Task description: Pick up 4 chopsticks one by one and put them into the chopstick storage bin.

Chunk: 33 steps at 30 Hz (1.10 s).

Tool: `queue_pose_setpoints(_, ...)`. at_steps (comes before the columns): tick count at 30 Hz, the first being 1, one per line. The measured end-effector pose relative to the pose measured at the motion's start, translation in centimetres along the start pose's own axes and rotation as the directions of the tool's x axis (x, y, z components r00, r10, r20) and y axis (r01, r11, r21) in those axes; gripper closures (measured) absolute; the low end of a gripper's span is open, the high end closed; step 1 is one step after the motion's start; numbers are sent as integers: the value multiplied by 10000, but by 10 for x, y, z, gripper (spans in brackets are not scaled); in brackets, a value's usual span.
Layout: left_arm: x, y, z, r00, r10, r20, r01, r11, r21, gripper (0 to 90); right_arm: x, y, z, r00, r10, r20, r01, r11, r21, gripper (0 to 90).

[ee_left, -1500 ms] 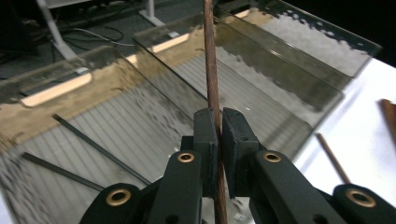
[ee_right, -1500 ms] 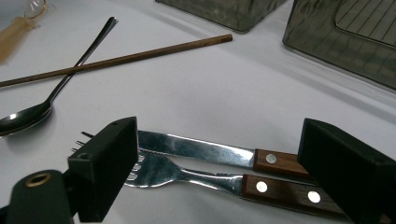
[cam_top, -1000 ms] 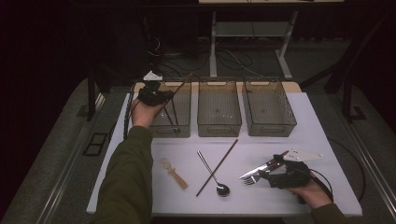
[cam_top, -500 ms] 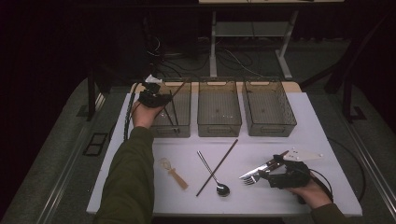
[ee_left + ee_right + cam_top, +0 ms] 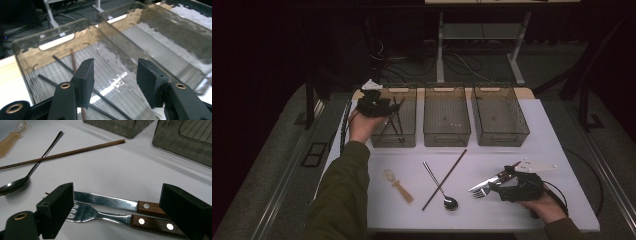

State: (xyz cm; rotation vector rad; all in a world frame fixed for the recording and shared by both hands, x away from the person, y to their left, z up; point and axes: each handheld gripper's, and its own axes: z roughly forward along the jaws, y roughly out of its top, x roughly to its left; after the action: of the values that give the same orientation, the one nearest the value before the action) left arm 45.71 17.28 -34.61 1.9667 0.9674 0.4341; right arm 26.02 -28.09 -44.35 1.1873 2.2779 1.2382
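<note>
Nearby, steel fork (image 5: 100, 215) and knife (image 5: 110, 202) have riveted wooden handles.

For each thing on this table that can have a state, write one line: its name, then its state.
left gripper: open, jaws just widened, nothing between them, above the left bin.
left bin: holds dark sticks.
middle bin: no cutlery inside.
right gripper: open, jaws astride the knife and fork.
knife: lying flat.
fork: lying flat beside the knife.
spoon: flat, crossed by the chopstick.
</note>
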Motion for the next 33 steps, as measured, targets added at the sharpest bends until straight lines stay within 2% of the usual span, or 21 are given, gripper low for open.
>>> queue_pose_setpoints(2, -8, 1, -5, 9999, 4, 167, -2, 9999, -101, 450, 1, 0, 1, 10000, -35, -18, 35, 10000, 37, 122)
queue_pose_setpoints(7, -28, -1, -15, 9976, 511, 473, -507, 9987, -96, 402, 1, 0, 1, 10000, -71, 2, 71, 10000, 46, 122)
queue_pose_setpoints(11, -44, -5, -20, 9954, 631, 716, -631, 9980, -32, 372, 1, 0, 1, 10000, -68, 14, 68, 10000, 56, 122)
queue_pose_setpoints(12, -47, -6, -21, 9940, 810, 738, -820, 9966, 103, 366, 1, 0, 1, 10000, -67, 24, 67, 10000, 46, 123)
queue_pose_setpoints(18, -74, -20, -24, 9866, 1167, 1137, -1203, 9924, 256, 369, 1, 0, 1, 10000, -66, 68, 66, 10000, 62, 122)
queue_pose_setpoints(25, -98, -43, -23, 9826, 1068, 1518, -1114, 9935, 216, 403, 1, 0, 1, 10000, 2, 49, -2, 9999, 111, 122)
queue_pose_setpoints(26, -101, -47, -23, 9823, 1026, 1569, -1072, 9940, 212, 409, 0, 0, 2, 9999, -100, 74, 99, 9999, 25, 123)
queue_pose_setpoints(33, -121, -67, -22, 9732, 1067, 2038, -1165, 9925, 370, 517, 0, -1, 1, 9999, -138, 63, 138, 9999, 72, 123)
